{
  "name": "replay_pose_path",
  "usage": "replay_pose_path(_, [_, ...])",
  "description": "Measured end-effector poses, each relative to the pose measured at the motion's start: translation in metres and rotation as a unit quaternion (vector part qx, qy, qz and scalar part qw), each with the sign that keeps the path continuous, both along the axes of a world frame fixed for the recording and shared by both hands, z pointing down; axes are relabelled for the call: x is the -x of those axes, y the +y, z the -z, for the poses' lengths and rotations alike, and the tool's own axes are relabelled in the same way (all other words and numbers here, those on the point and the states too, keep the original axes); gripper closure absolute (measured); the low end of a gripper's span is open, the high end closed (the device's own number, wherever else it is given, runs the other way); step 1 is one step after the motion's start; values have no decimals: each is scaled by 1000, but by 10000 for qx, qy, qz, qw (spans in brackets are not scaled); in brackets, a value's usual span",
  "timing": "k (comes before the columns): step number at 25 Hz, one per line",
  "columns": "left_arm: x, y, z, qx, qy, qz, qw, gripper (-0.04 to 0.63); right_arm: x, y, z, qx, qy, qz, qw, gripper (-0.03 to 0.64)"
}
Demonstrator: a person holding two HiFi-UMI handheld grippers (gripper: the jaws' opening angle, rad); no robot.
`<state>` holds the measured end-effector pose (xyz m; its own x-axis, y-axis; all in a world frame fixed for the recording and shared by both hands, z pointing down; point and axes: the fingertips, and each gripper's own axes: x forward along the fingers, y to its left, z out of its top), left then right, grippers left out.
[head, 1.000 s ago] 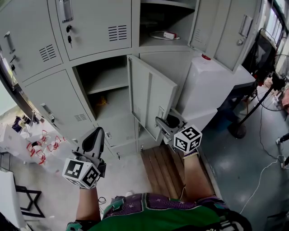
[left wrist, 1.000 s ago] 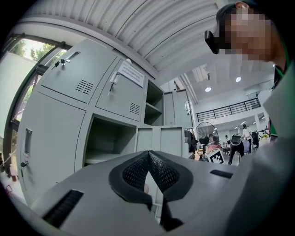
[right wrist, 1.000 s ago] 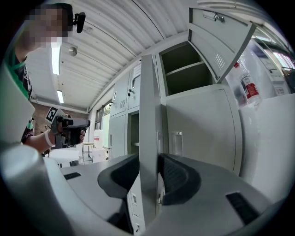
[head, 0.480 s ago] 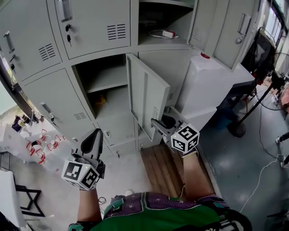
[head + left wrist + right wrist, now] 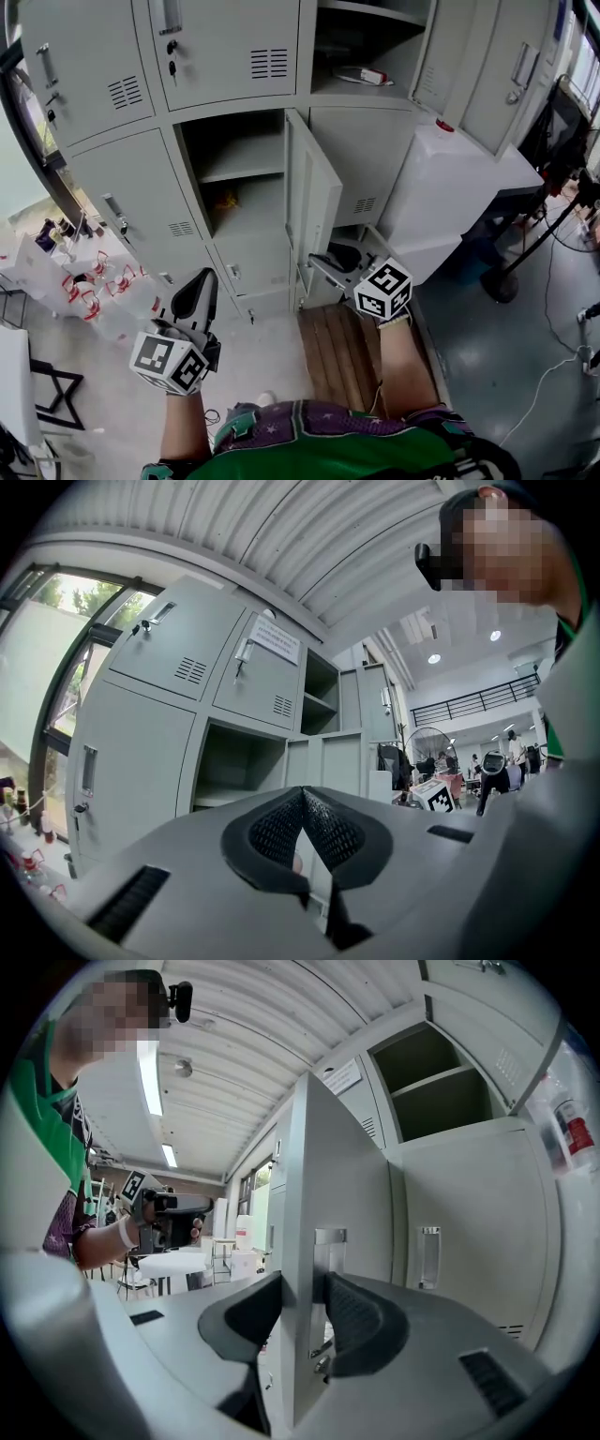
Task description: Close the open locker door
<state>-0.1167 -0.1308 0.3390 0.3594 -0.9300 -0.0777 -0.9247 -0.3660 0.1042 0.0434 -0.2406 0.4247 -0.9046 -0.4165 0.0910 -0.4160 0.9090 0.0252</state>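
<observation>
At the far left stand closed lockers (image 5: 127, 202), none of them in the door's way. The left gripper (image 5: 203, 278) hangs low in front of them with its jaws clenched together on nothing. It is left of and below the open compartment (image 5: 234, 155), so it seems to be outside the door's swing. Deep in that compartment lies something orange (image 5: 225, 200), too small to identify but set well back from the opening.

The locker door (image 5: 314, 202) stands roughly edge-on, hinged at the compartment's right side. The right gripper (image 5: 305, 1309) is grasping its free edge near the latch plate, one jaw on each face.

That hold is the main risk. The edge is thin sheet metal, so the pads could slide off during a sideways push. If the grip lasts until closing, the jaw on the inner face could be trapped between door and frame and stop the door short of latching.

Further right, a wooden pallet (image 5: 342, 352) lies on the floor under the right arm, and a white box (image 5: 450, 187) stands behind the door, clear of its closing path.
</observation>
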Motion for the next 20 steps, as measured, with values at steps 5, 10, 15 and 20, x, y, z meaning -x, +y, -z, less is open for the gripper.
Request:
replay_pose_path(5, [4,17,-1,9,-40,321,9995,575,9,5,0,-12,-103,183,9998,469])
replay_pose_path(10, [9,30,-10,75,-53,570,9983,575,12,7,0,-32,-261,281,9993,472])
replay_pose_path(15, [21,23,-18,127,-56,542,9984,575,26,9,1,-27,-378,415,9984,474])
replay_pose_path(20, [41,10,-16,85,-69,376,9992,575,45,13,1,-13,-391,489,9980,474])
